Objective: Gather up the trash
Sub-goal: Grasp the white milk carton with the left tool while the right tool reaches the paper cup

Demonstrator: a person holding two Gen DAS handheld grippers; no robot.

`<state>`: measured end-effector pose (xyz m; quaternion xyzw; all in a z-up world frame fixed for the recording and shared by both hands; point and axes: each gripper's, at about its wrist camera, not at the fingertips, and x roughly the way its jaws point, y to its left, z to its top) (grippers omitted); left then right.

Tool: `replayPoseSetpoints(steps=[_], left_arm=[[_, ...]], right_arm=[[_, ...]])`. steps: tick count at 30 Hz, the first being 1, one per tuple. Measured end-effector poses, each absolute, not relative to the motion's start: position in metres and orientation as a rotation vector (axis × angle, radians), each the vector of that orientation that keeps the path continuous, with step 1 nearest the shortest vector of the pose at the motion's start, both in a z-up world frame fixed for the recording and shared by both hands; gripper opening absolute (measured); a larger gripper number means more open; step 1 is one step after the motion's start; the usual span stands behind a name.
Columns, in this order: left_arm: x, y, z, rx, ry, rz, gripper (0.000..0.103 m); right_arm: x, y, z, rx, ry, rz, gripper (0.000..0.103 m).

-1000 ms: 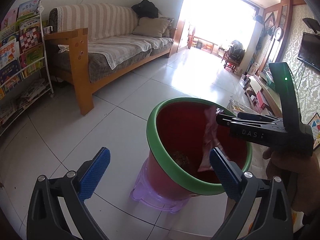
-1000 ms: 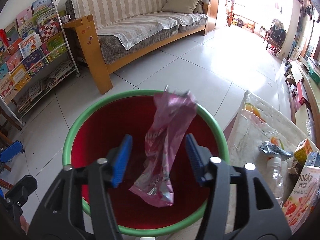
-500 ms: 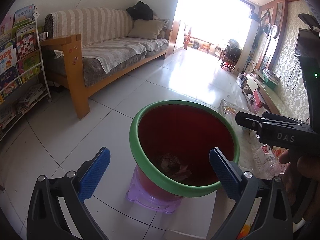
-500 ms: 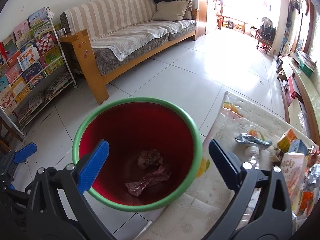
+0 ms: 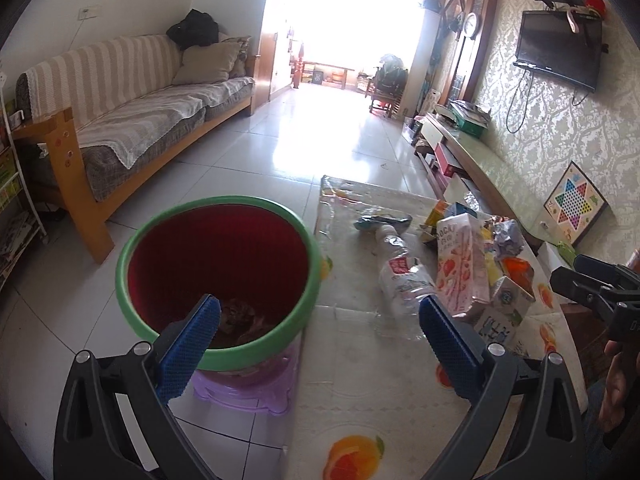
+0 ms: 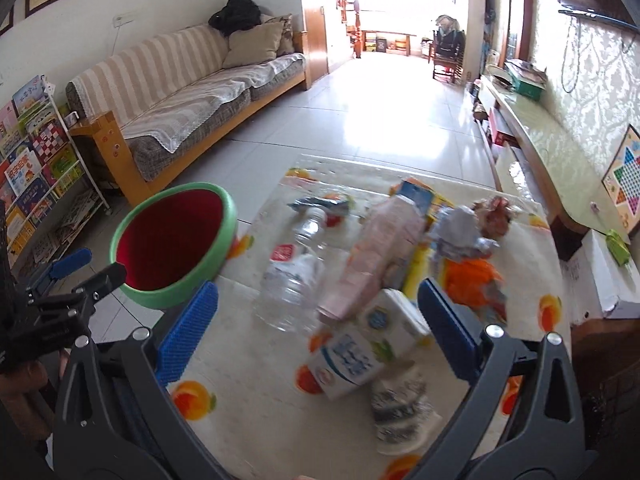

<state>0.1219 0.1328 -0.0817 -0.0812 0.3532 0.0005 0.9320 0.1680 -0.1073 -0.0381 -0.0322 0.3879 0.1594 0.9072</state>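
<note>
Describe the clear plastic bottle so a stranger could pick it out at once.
Start at the red bin with the green rim, then move to the fruit-print table beside it. In the litter there, the bottle lies on its side nearest the bin, next to the pink box. It is the only see-through item, with a red-and-white label.

The right gripper [image 6: 318,330] is wide open with nothing in it. Just ahead lie 1 clear bottle [image 6: 294,276] and a milk carton [image 6: 362,350].
</note>
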Motion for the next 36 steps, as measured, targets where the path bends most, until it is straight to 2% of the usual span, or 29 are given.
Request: replayPoseSetpoints(steps=[12, 25, 27, 28, 31, 33, 34, 36], left_arm=[[0.135, -0.009, -0.113, 0.026, 0.87, -0.286, 0.095], [0.19, -0.048, -0.161, 0.043, 1.001, -0.348, 0.093], [0.197, -0.052, -0.168, 0.045, 1.026, -0.35, 0.09], [0.2, -0.054, -0.171, 0.053, 1.037, -0.349, 0.084], [0.206, -0.055, -0.174, 0.023, 1.048, -0.361, 0.08], [0.208, -0.055, -0.175, 0.017, 1.052, -0.36, 0.071], [0.209, -0.056, -0.177, 0.03, 1.061, -0.362, 0.062], [0.209, -0.058, -0.177, 0.039, 1.06, -0.371, 0.061]], right_arm=[[0.131, -0.253, -0.071, 0.067, 0.859, 0.135, 0.098], [0.118, -0.29, -0.1, 0.118, 0.877, 0.115, 0.098], [0.118, -0.293, -0.104, 0.13, 0.883, 0.114, 0.098], [0.119, -0.294, -0.106, 0.134, 0.886, 0.113, 0.098], [0.12, -0.296, -0.11, 0.142, 0.894, 0.115, 0.098], [0.12, -0.295, -0.111, 0.141, 0.893, 0.118, 0.098], [0.12, -0.294, -0.111, 0.14, 0.893, 0.12, 0.098], [0.121, -0.292, -0.112, 0.142, 0.896, 0.129, 0.098]])
